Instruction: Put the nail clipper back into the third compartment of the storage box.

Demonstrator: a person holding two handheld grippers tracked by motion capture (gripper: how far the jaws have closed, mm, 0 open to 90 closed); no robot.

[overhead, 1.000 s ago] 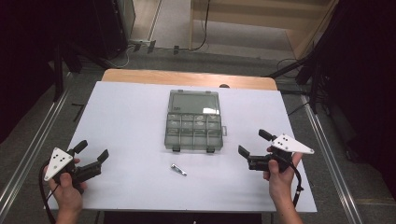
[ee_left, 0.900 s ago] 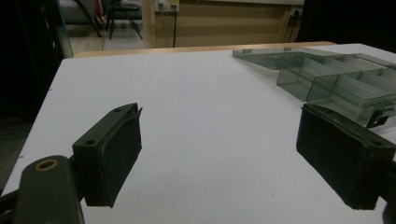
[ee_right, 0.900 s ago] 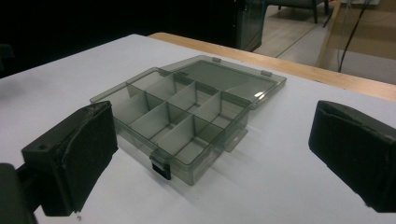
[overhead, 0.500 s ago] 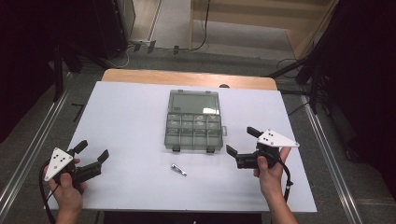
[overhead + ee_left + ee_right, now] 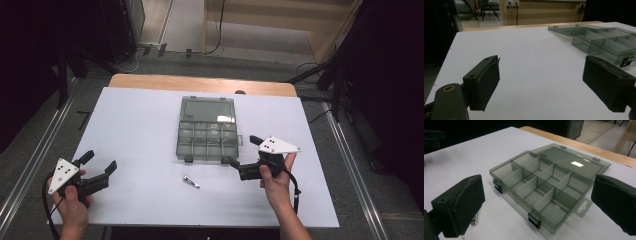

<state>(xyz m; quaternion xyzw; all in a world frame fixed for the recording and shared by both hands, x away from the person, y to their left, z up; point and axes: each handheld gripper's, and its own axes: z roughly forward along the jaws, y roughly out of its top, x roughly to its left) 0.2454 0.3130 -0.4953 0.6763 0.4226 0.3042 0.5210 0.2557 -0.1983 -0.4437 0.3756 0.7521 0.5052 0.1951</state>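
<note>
— Presently, where is the organiser box [image 5: 207, 129]?
— Mid-bench [image 5: 140, 120], lid open flat; compartments look empty (a small metal piece [image 5: 190, 181] lies just in front).
— Grippers?
— Left gripper [image 5: 102, 167] jaws apart, near corner; right gripper [image 5: 241, 152] jaws apart, beside the box's front right corner.

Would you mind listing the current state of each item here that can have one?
Organizer box: lid open and laid flat behind it, visible compartments look empty.
Front latches: undone.
Left hand-held gripper: open, holding nothing.
Right hand-held gripper: open, holding nothing, beside the box's front right corner.
Small metal part: lying loose on the table.
</note>
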